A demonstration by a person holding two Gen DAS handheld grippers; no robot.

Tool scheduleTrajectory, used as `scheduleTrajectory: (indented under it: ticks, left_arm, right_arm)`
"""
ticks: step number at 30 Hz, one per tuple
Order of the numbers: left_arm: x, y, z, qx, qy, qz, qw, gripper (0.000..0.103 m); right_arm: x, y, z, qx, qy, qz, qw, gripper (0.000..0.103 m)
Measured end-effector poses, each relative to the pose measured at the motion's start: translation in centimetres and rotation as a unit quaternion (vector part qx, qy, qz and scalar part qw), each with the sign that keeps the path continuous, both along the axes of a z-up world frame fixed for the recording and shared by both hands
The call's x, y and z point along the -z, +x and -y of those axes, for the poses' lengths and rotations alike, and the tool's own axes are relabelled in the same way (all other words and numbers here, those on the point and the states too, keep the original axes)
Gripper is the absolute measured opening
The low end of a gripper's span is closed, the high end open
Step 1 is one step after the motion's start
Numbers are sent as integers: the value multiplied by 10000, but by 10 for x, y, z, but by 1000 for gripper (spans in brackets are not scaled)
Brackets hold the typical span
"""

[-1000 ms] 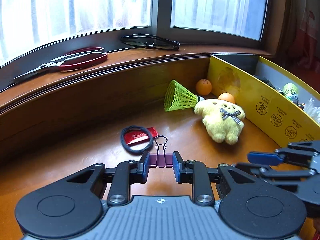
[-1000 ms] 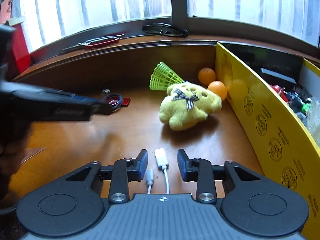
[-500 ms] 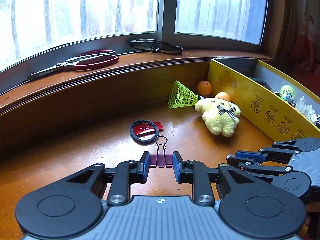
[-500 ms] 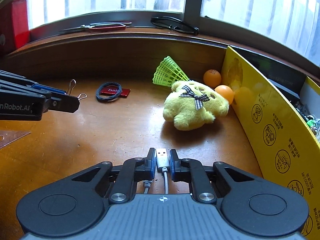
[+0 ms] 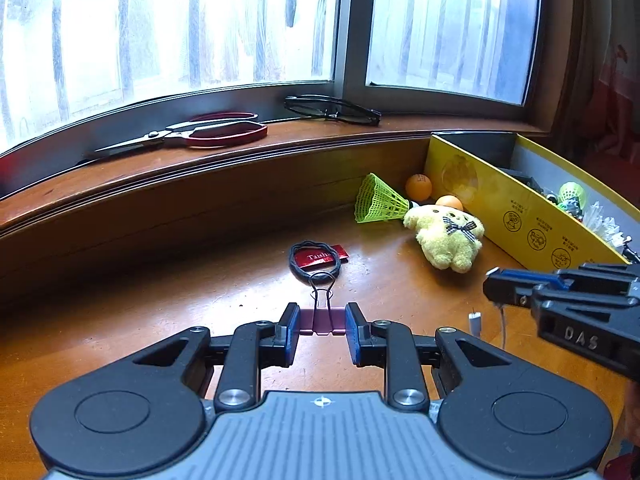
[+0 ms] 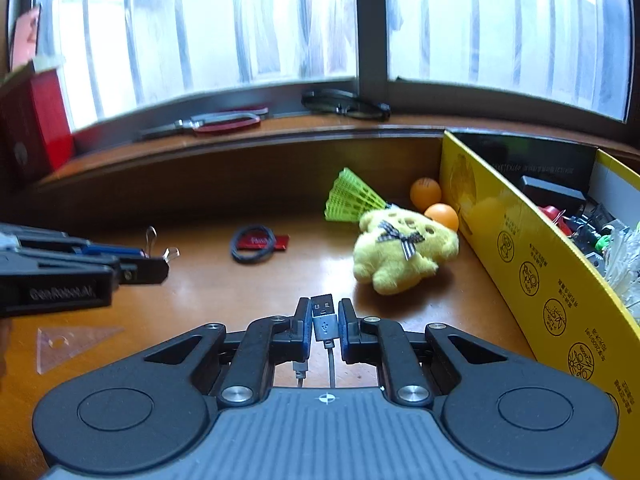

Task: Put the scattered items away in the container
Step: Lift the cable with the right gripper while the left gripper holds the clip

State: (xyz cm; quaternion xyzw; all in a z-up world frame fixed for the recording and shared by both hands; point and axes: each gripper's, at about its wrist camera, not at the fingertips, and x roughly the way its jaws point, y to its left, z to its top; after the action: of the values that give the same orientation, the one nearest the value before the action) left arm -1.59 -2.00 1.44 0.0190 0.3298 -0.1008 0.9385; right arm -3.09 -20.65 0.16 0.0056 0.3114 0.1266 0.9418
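Now right gripper [image 6: 325, 322] closed on USB plug [image 6: 323, 317], lifted; left gripper [image 5: 322, 330] still clamps binder clip [image 5: 322, 319].

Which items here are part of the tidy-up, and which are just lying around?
Job: binder clip in left gripper, USB cable in right gripper, plush toy, shuttlecock, yellow box.
Lying about: scissors, glasses on sill.

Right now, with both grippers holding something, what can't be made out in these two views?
- USB cable: its length runs under the right gripper body in the right wrist view.
- Yellow box: the contents are a small jumble, cut off by the frame edge in both views.
- Red packet: its print is partly covered by the hair tie in the left wrist view.
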Motion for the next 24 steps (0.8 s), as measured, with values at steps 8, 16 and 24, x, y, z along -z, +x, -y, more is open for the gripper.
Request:
scheduleTrajectory:
  ticks: [8,16,24]
  left_arm:
    - [-3,-9,2,325,-38,134,9994,26]
    - [-8,-13,10,59,-5,117,9999,26]
    - [-4,-16,16,-160,41,26,9999,26]
  right_arm:
    - [-25,-26,-1,377,233,365,9984,8]
    - [-30,-26,12,243,229,449,9984,7]
    - [9,0,15,-414,-632,-135,9971,23]
